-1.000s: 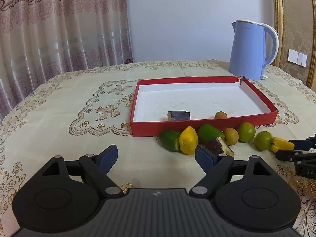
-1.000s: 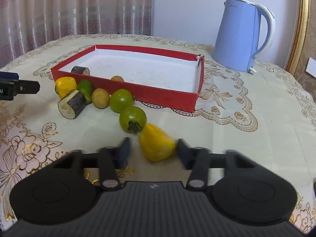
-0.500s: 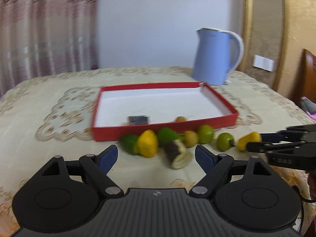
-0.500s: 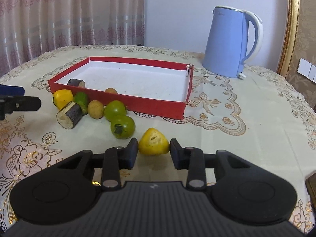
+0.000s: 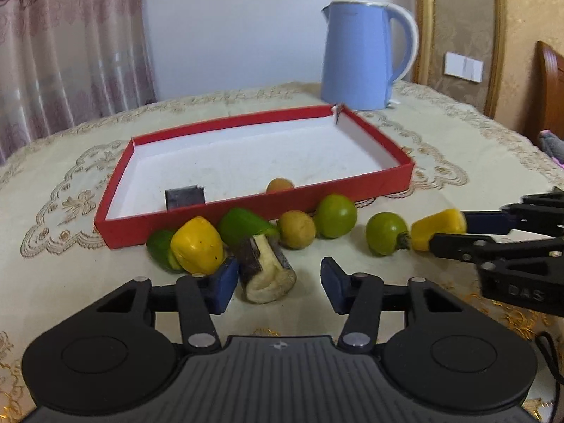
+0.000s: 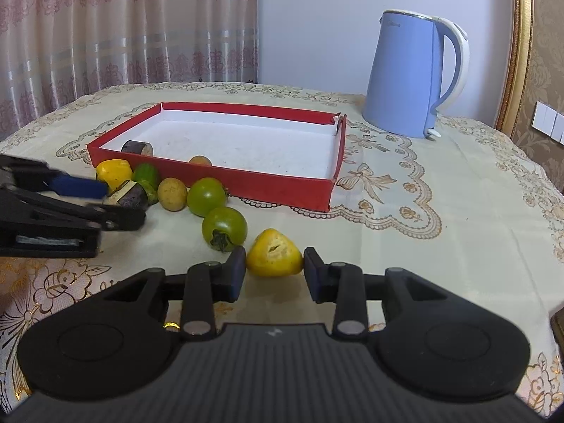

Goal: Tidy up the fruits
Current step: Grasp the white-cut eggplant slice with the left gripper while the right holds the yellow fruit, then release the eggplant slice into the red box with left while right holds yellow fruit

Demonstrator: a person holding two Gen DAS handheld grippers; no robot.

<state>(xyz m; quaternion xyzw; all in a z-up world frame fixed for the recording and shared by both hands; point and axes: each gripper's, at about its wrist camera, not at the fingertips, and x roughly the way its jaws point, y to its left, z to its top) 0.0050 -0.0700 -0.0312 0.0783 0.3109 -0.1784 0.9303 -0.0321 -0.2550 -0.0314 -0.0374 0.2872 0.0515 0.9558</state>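
Right gripper [image 6: 274, 270] pinching a yellow fruit piece [image 6: 274, 253] between both blue pads, low over the tablecloth [image 6: 440, 246]; left pad nearly touching the stem of a green tomato [image 6: 224, 227] just beside. Left gripper [image 5: 275, 280] spread wide around a dark-skinned cut chunk [image 5: 266, 268], left pad [image 5: 224, 280] touching or almost touching it, right pad well clear. Behind that chunk: a yellow pepper [image 5: 197, 245], green pepper pieces [image 5: 243, 225], a small tan fruit [image 5: 296, 229] and a green round fruit [image 5: 335, 215], all crowded against the near wall of the red tray [image 5: 370, 190]. Inside the tray: one dark chunk [image 5: 185, 197] and one small tan fruit [image 5: 279, 186], both by the near wall.

From the left wrist: right gripper seen side-on, closed on the yellow piece. From the right wrist: that piece's split, hollow face, plus the left gripper's fingers flanking the chunk. Blue kettle [image 6: 416, 77] beyond the tray's far corner; curtain [image 6: 123, 28] behind
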